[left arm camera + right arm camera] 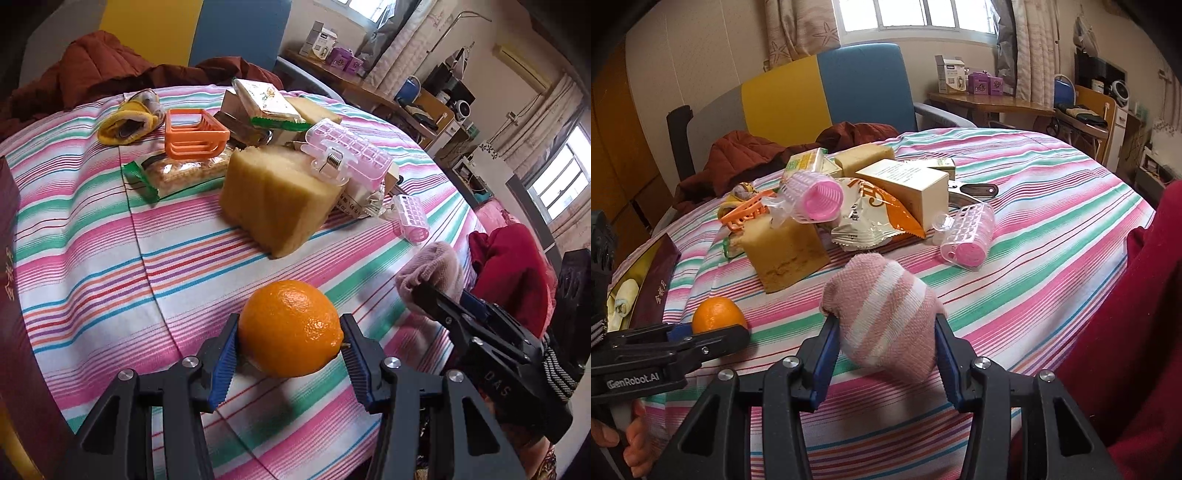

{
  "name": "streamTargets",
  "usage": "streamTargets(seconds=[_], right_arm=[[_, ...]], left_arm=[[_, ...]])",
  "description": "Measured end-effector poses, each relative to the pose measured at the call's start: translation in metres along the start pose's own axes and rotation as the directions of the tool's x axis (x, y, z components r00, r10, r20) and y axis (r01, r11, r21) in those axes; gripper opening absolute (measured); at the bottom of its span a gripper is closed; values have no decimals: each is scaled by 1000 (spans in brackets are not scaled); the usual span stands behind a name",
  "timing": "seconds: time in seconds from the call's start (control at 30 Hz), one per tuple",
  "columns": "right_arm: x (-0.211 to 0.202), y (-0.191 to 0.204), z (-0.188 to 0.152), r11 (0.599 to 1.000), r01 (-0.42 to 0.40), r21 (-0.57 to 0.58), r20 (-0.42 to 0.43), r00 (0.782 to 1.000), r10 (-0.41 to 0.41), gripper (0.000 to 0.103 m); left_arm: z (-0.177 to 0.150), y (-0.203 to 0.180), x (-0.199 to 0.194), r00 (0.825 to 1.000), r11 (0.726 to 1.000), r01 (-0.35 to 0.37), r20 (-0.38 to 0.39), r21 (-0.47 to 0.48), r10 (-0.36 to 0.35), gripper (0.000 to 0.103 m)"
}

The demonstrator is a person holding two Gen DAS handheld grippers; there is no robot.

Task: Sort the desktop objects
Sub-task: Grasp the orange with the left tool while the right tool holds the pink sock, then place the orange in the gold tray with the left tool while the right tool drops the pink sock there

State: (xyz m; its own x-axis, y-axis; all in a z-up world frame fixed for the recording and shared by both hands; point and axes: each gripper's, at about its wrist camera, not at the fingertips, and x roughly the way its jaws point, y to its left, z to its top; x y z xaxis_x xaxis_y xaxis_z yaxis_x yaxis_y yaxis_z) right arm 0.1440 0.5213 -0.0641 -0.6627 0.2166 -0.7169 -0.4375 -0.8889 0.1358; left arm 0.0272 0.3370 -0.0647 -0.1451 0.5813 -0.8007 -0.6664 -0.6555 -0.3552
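Two grippers, both busy, over a round table with a striped cloth [92, 236]. Far left there's a dark red box [655, 291] sitting open at the table's edge, and the right wrist view shows a yellow lining with a couple of pale rolled-up things [622, 299] tucked inside, can't really tell what they are. Next over, the left gripper [290, 345] has its blue pads pinching an orange [290, 328], one pad on each side, and the orange looks lifted just off the cloth with its shadow underneath. Behind that is the pile in the middle of the table: a yellow rolled sock [125, 123], an orange plastic basket [195, 134] that's see-through slats with nothing obvious in it, perched on a green-ended packet of biscuits [177, 175], then a big yellow sponge block [277, 199] with a pink hair roller and clear clip [347, 155] resting on top. A few cardboard boxes [908, 184] and a white and orange snack bag [868, 218] are stacked behind and beside the sponge, all shut. A second pink roller [967, 232] lies on its own on the cloth to the right of the pile. Furthest right, the right gripper [884, 345] is clamped on a pink and white striped sock [882, 314], bunched up between the pads and held above the table, with a red sleeve [1137, 332] right next to it.
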Motion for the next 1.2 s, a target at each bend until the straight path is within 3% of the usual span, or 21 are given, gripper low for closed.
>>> streamTargets(seconds=[0.4,0.6,0.97,1.2], right_arm=[[-17,25,6,998,-37,-53,0,999,38,49],[-23,59,16,991,-95,-92,1,995,95,49],[-38,140,26,953,-249,-175,1,968,253,49],[-41,205,26,904,-359,-234,-19,931,365,49]], left_arm=[[-1,-9,-41,996,999,43,73,23,-44,53],[-5,7,-77,990,999,32,137,29,-36,53],[-31,72,-140,973,995,-18,227,-99,40,53],[-58,143,-176,954,959,-79,259,-272,152,53]])
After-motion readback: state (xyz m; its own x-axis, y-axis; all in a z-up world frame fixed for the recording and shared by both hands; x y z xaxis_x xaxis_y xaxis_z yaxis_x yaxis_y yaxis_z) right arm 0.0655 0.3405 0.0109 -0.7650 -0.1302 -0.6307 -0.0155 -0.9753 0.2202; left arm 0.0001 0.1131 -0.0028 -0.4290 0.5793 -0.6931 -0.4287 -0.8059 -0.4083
